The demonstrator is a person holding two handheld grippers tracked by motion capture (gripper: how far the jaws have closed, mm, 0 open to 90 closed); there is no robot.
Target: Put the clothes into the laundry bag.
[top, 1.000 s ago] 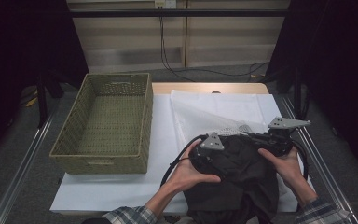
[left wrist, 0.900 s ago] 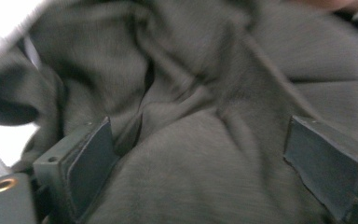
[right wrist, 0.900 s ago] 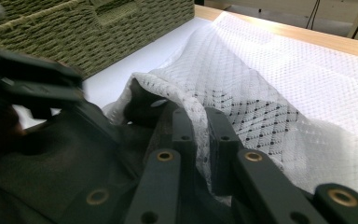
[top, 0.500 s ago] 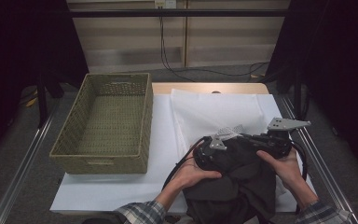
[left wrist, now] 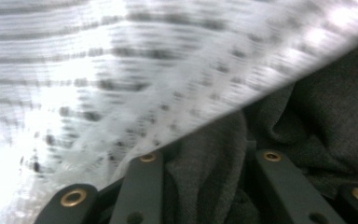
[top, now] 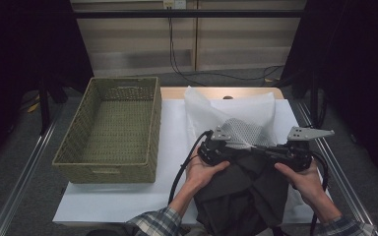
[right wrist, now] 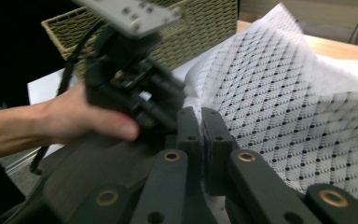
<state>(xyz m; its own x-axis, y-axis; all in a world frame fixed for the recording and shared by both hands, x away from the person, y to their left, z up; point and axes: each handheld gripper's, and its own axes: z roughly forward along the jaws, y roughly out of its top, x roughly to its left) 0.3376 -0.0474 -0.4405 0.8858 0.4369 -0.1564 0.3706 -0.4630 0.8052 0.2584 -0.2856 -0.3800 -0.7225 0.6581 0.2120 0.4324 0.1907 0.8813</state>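
A dark grey garment lies bunched at the near edge of the table, on top of a white mesh bag with black dots whose flap stands raised. My left gripper has just been closing, and in the left gripper view its jaws pinch a fold of the dark garment under the mesh. My right gripper points left toward it. Its fingertips are shut together on the mesh bag's edge, close to the left gripper.
A woven basket stands at the left on a white sheet, and its wall rises behind the left gripper. Cables trail from both grippers. Metal rails run along both sides of the table.
The left hand has slid right toward the right gripper and its jaws have closed on the garment. The mesh flap, flat before, now stands up between the grippers.
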